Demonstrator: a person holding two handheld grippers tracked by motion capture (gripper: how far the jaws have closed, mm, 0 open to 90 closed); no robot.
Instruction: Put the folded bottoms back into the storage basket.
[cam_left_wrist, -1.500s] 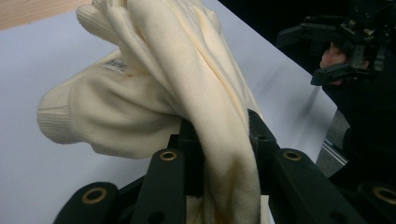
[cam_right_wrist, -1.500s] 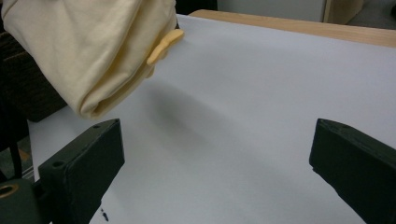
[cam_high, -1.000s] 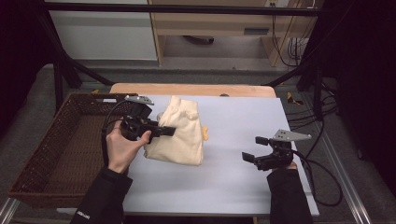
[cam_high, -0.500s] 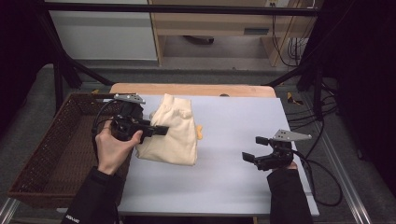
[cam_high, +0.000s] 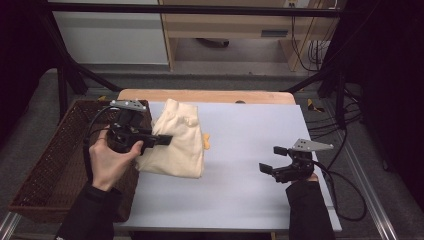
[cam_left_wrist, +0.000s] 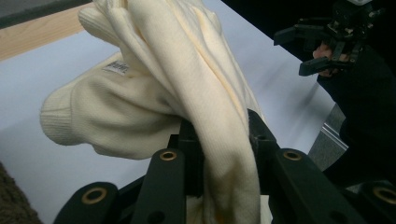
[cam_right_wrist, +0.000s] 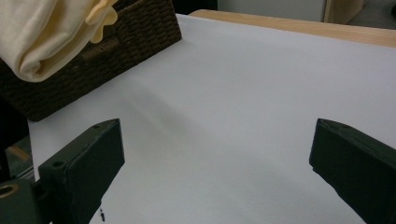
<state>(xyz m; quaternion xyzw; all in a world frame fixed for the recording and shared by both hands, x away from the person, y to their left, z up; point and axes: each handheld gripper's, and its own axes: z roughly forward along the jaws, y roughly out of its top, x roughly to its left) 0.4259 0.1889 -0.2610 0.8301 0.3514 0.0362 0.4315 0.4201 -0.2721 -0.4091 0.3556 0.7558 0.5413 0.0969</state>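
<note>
A lab-like recording setup: a tabletop (cam_high: 250, 150) covered in plain white sheet stands inside a black metal frame (cam_high: 65, 75), with dark drapes at both sides, loose cables (cam_high: 320, 125) on grey carpet, and bare wooden shelving (cam_high: 225, 25) behind.

The garment (cam_high: 175, 145) is soft cream knit cloth, matt, with ribbed cuffs and a small sewn label. The basket (cam_high: 55, 165) at the table's left edge is rough dark brown wicker; the table (cam_high: 250, 150) has a smooth matt pale top, perhaps paper or laminate, with bare wood along its far edge. The left gripper (cam_left_wrist: 224, 140) is matt black plastic with brass-coloured eyelets.
</note>
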